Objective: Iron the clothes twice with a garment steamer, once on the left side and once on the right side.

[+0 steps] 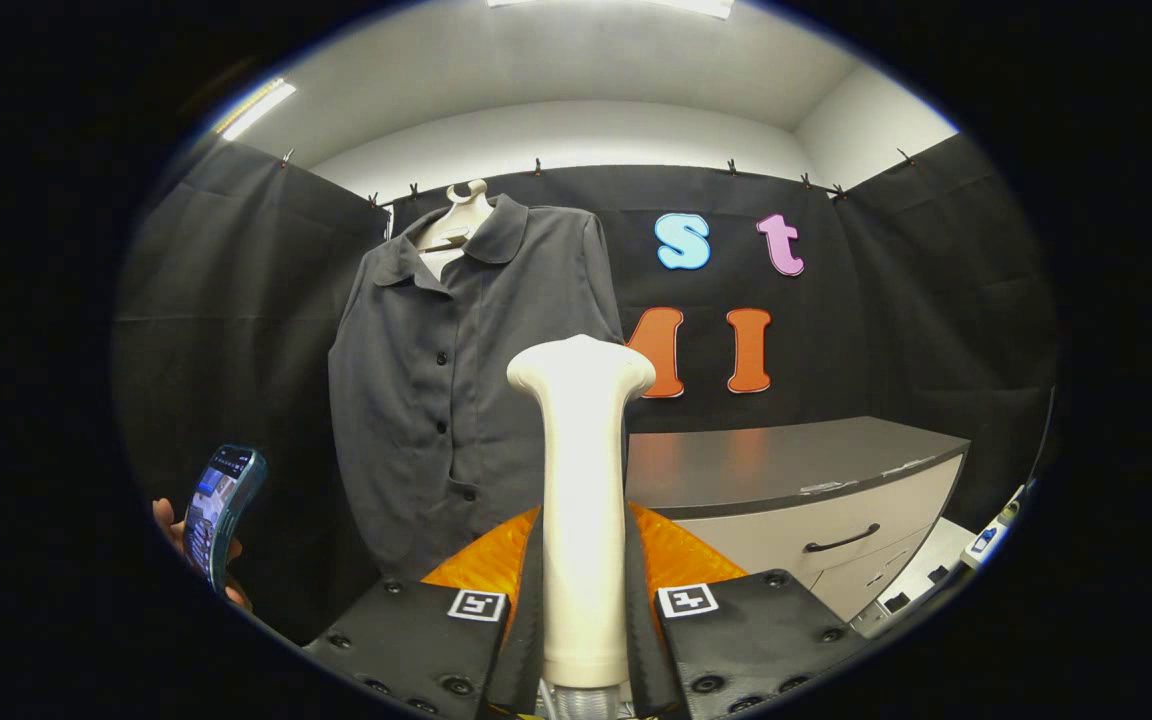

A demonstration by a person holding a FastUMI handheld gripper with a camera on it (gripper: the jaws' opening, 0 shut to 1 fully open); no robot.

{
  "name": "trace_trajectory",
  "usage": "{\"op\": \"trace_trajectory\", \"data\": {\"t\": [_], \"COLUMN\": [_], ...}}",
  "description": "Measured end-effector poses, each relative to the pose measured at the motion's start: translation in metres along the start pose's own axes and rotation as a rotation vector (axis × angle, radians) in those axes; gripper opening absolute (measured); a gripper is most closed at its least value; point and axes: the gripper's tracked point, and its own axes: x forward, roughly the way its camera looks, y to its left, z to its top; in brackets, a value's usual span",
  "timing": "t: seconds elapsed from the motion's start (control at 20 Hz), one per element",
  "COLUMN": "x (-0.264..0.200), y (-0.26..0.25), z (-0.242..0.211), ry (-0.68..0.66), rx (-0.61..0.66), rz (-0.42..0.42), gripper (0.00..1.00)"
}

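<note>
Closest to the camera, the gripper (584, 610) had both fingers pressed against the sides of a cream garment steamer (582, 480), clamping its handle between them. That steamer stood upright, its narrow body rising from between the fingers and flaring into a wide flat head at the top. Held by the handle this way, the head probably pointed forward toward the cloth, ready to be swept along it.

Beyond the steamer head, and a little to its left, a dark grey shirt (456, 390) hung on a pale hanger (464, 212) against the black booth wall. It faced the gripper, collar at the top, with a row of dark buttons running down the front. The steamer head did not appear to touch the shirt; it seemed to be held apart from the fabric, so neither ironing pass looked under way at that moment.

To the right of the shirt stood a grey cabinet (816, 500) with a flat top and a drawer handle, close beside the shirt's right edge; it could crowd a pass down that side. Low on the left, a hand held a phone (221, 505), well apart from the steamer and the shirt.
</note>
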Motion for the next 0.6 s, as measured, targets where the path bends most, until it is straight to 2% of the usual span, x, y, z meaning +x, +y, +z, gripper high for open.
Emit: {"op": "trace_trajectory", "data": {"t": [0.6], "x": [0.0074], "y": [-0.0039], "z": [0.0029], "ry": [-0.019], "rx": [0.007], "rz": [-0.01], "gripper": [0.42]}}
